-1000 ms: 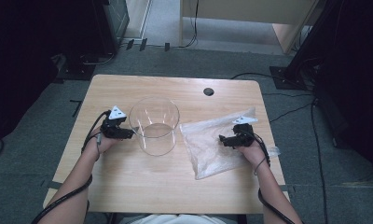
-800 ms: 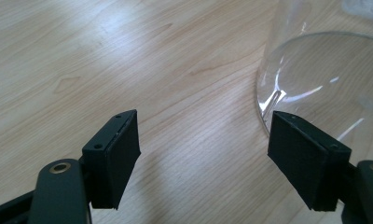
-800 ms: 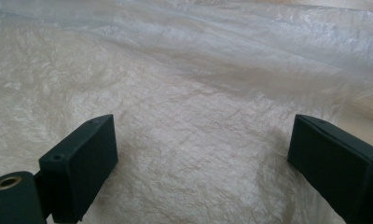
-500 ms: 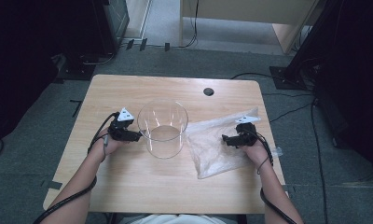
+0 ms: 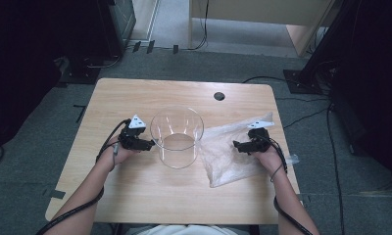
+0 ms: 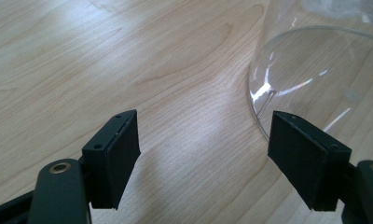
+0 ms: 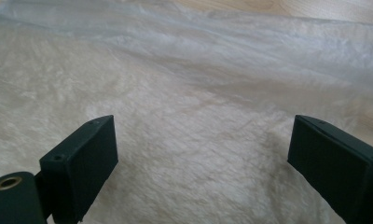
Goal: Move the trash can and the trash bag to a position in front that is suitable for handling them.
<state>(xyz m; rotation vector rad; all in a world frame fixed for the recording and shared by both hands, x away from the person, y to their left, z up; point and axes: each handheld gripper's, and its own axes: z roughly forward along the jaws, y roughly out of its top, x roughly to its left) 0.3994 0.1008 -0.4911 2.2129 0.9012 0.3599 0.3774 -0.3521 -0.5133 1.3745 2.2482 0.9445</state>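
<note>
A clear round glass container stands upright at the middle of the wooden table. My left gripper is open just left of it; in the left gripper view its jaws are spread, with the container's base ahead on the right. A crinkled clear plastic bag lies flat to the container's right. My right gripper hovers over the bag, open, and the bag's film spreads under the jaws with nothing between them.
A dark cable hole is in the table near its far edge. Black stands and cables sit on the grey floor around the table. A wooden cabinet stands beyond the far side.
The glass container has shifted to the right, closer to the bag, and the left gripper followed it. The right gripper stayed over the bag.
</note>
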